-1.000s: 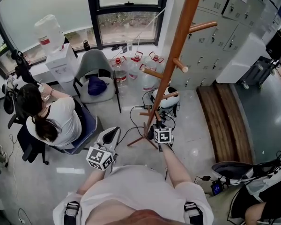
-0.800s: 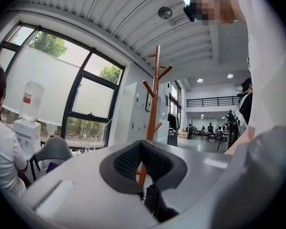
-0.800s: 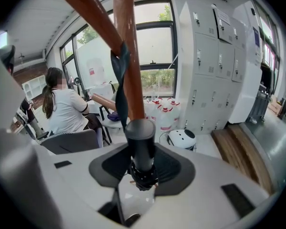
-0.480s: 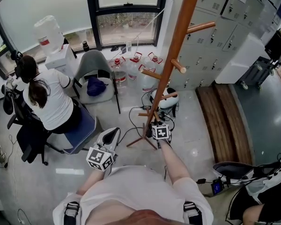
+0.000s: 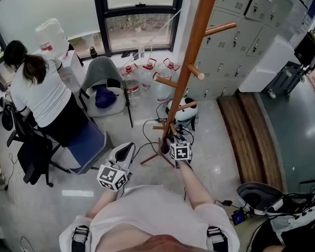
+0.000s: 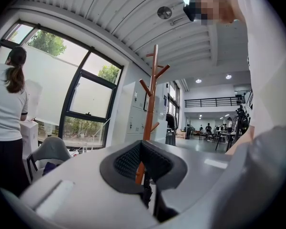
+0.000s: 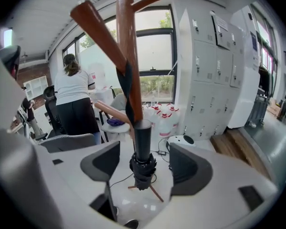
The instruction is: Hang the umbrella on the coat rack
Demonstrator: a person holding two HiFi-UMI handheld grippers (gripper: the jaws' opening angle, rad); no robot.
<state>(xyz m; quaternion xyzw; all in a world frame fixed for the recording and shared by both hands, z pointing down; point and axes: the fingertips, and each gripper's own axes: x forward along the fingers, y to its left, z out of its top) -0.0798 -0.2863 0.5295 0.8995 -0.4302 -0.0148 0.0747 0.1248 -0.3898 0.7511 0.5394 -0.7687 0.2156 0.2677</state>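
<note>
The wooden coat rack (image 5: 191, 67) stands right in front of me, its pole (image 7: 127, 56) filling the right gripper view. A black folded umbrella (image 7: 142, 151) hangs upright against the pole, its strap (image 7: 127, 87) looped where a peg (image 7: 99, 30) joins it. My right gripper (image 7: 144, 165) sits around the umbrella with its jaws opening; both pads stand clear of it. In the head view the right gripper (image 5: 174, 139) is at the rack's foot. My left gripper (image 5: 124, 151) is held low at the left, shut and empty, away from the rack.
A person (image 5: 39, 93) stands at the left by a water dispenser (image 5: 52, 38) and a blue chair (image 5: 86, 143). A grey chair (image 5: 107, 83) and water bottles (image 5: 147, 72) sit under the window. Lockers (image 5: 236, 41) and a wooden bench (image 5: 252, 135) line the right. Cables (image 5: 149, 127) trail round the rack's base.
The person at the left has got up from the blue chair and stepped toward the window. Both my grippers have stayed nearly where they were.
</note>
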